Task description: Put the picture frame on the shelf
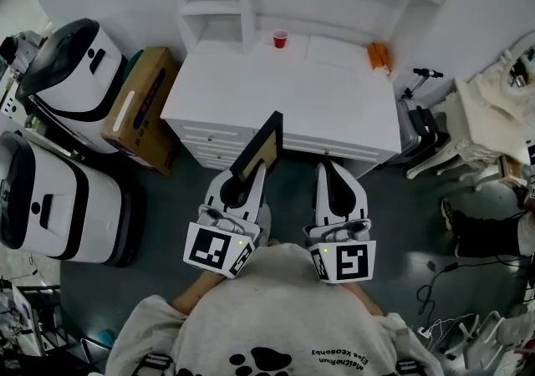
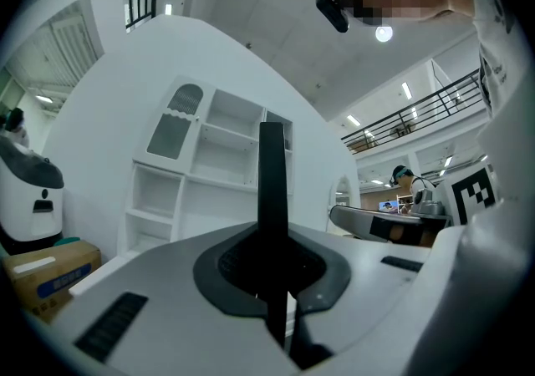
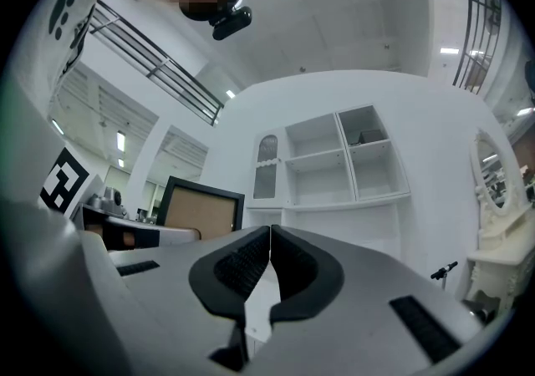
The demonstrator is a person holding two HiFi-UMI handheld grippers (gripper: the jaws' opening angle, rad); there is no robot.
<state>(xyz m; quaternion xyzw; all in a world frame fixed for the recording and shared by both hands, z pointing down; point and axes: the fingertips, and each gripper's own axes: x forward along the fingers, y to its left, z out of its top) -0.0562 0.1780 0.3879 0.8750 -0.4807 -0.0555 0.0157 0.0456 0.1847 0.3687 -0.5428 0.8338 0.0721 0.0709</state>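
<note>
White shelf (image 1: 247, 0) ahead; left gripper (image 1: 253, 172) clamps flat black-edged picture frame (image 1: 264, 140).

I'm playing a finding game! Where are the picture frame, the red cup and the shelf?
picture frame (image 1: 261, 149), head view, on its brown panel.
red cup (image 1: 280, 38), head view, on its middle.
shelf (image 1: 213, 7), head view, on a white board's front edge.

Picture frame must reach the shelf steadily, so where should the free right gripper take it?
Probably the thin black near edge above the left gripper, approached from the person's side with jaws opened: the picture frame stands upright and edge-on there, held only low down.
</note>
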